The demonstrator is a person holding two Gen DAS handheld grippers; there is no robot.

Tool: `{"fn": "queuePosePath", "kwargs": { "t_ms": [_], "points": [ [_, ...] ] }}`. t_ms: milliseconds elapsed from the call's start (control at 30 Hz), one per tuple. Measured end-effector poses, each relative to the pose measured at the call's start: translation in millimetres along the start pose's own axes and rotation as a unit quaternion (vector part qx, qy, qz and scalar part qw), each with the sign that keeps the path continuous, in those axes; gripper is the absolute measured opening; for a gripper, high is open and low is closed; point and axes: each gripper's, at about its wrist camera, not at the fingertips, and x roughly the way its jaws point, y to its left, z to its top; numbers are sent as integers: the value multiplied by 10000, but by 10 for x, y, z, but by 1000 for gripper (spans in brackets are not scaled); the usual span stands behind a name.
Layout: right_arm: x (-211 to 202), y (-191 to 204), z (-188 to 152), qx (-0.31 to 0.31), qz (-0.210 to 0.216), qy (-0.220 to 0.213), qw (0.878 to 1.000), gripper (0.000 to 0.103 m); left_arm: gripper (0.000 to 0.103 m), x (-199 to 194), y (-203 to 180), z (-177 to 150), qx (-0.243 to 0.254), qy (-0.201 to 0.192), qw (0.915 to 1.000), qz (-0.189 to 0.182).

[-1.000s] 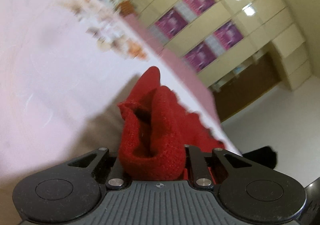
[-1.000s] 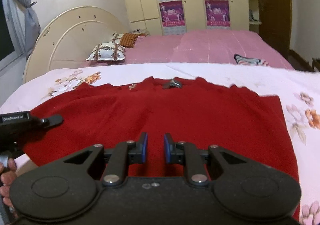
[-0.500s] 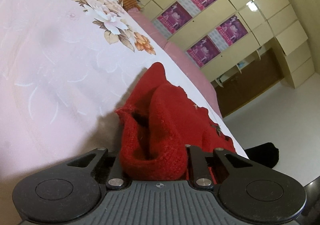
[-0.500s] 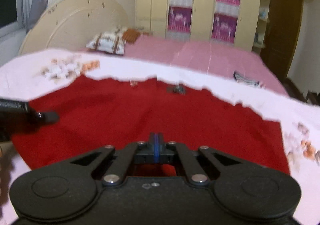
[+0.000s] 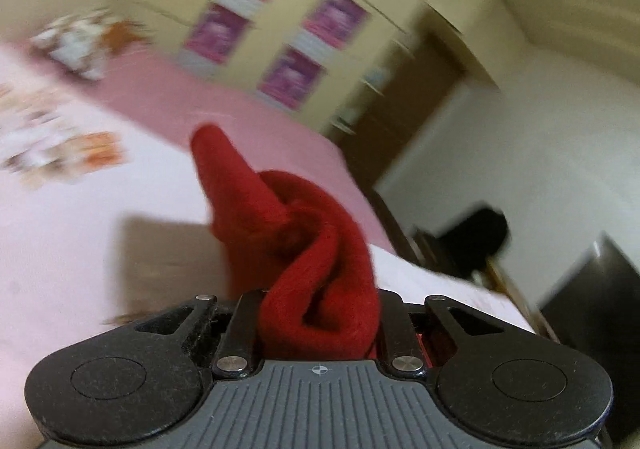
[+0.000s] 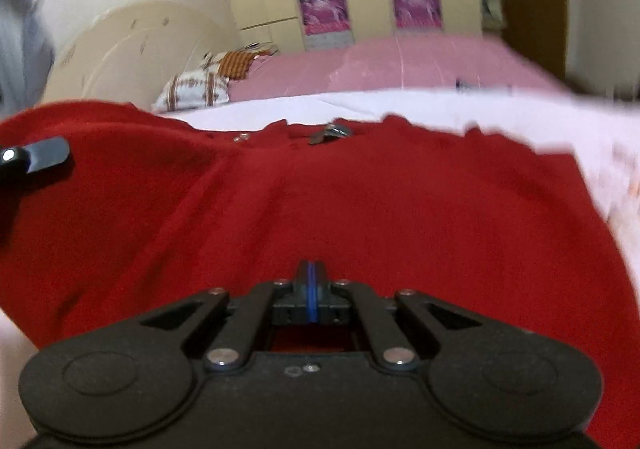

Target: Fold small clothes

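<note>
Fingers of the left gripper (image 5: 318, 325) are clamped on a bunched corner of the red sweater (image 6: 320, 209), while the right gripper (image 6: 309, 295) shows its blue pads pressed together at the garment's near hem, apparently pinching the fabric, though the bite itself is hidden. The sweater lies spread across the floral bedsheet (image 6: 500, 109) toward the bed's near edge, its left side lifted off the sheet. Judged from this, the fold is just starting; doing it well means raising both held points level and carrying them together so the knit lands flat, without twisting.
</note>
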Motion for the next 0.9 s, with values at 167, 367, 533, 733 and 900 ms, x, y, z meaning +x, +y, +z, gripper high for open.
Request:
{"fn": "queuePosePath", "kwargs": {
  "t_ms": [167, 367, 533, 733, 900],
  "points": [
    [-704, -982, 138, 2122, 456, -792, 9729, 16, 17, 633, -693, -259, 769, 857, 9931, -227],
    [-1392, -1613, 22, 2755, 420, -1126, 9538, 21, 34, 1223, -1163, -849, 1339, 1592, 9781, 53],
    [-1464, -1683, -106, 2913, 780, -1007, 9481, 52, 83, 569, -1272, -469, 1543, 1321, 9761, -767],
    [-1195, -1552, -147, 2827, 1338, -436, 9488, 57, 83, 422, -292, -87, 839, 1209, 9878, 503],
    [-911, -1460, -89, 2842, 1604, -25, 9453, 57, 83, 592, 96, -260, 605, 1567, 9819, 870]
  ]
}}
